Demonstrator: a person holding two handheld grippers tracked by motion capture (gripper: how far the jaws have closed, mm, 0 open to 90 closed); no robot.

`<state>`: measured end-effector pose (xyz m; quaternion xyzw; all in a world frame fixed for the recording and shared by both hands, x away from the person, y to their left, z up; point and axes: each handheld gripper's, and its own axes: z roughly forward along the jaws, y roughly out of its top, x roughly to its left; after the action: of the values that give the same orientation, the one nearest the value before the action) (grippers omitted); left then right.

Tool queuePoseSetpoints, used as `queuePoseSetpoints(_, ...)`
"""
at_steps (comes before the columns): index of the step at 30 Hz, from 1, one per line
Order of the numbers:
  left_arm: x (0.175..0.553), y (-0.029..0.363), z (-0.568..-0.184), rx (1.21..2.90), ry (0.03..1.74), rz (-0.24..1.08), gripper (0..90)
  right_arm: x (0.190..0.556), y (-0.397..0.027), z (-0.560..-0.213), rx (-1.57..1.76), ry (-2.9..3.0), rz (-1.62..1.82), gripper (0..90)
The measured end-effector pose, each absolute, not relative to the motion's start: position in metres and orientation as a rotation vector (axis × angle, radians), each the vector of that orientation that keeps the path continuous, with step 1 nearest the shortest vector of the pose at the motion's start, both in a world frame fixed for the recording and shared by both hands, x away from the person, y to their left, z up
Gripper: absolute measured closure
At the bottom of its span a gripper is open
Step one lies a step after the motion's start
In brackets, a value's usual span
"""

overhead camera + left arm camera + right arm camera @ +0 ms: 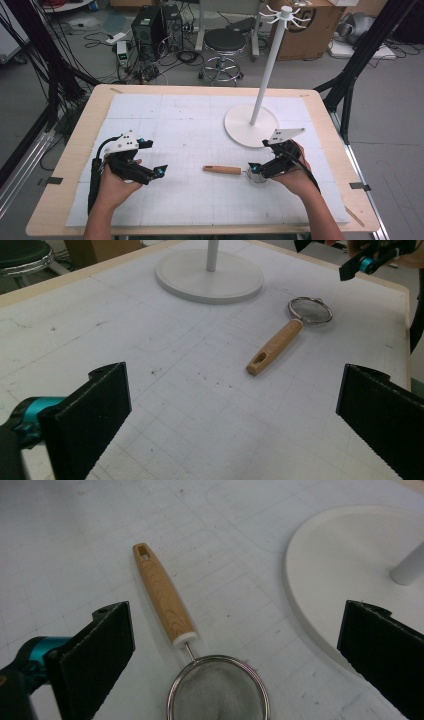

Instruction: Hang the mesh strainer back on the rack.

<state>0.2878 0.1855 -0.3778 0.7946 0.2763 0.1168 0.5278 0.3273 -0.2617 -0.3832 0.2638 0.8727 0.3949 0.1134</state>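
Observation:
A small metal mesh strainer with a wooden handle (pixel 222 170) lies flat on the white mat. Its handle points left and its bowl (pixel 256 176) sits at the right. My right gripper (pixel 259 156) hovers open just over the bowl. In the right gripper view the strainer (pixel 162 595) lies between and ahead of the wide-apart jaws, bowl nearest. My left gripper (pixel 154 157) is open to the left of the handle and holds nothing. In the left gripper view the strainer (pixel 277 345) lies well ahead of it, apart from the jaws.
A white hook stand (pixel 270 55) rises from a round base (pixel 240 131) on the mat, behind the right gripper; the base (pixel 350 575) is close on that gripper's right. The wooden table edge (pixel 80 130) frames the mat. A stool and boxes stand on the floor beyond.

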Motion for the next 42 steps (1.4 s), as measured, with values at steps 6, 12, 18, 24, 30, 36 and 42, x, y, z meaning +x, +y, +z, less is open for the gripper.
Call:
queuePoseSetpoints(6,0.289,0.187,-0.381,1.894,0.680,0.269,1.6,0.334,-0.237,-0.385,0.709,2.663,1.066,15.5)
queuePoseSetpoints(12,0.288,0.187,-0.381,1.896,0.674,0.269,1.6,0.339,-0.222,-0.390,0.664,2.734,0.965,16.3)
queuePoseSetpoints(18,0.288,0.187,-0.381,1.897,0.676,0.273,1.6,0.344,-0.214,-0.396,0.640,2.791,0.896,21.3)
queuePoseSetpoints(24,0.289,0.185,-0.383,1.903,0.679,0.267,1.6,0.347,-0.204,-0.403,0.607,2.848,0.800,27.0)
queuePoseSetpoints(30,0.289,0.185,-0.383,1.908,0.681,0.272,1.6,0.349,-0.195,-0.413,0.584,2.907,0.725,32.4)
queuePoseSetpoints(36,0.289,0.185,-0.384,1.914,0.682,0.271,1.6,0.349,-0.190,-0.419,0.572,2.958,0.670,40.2)
queuePoseSetpoints(42,0.289,0.185,-0.384,1.918,0.684,0.276,1.6,0.351,-0.189,-0.422,0.584,2.978,0.622,51.6)
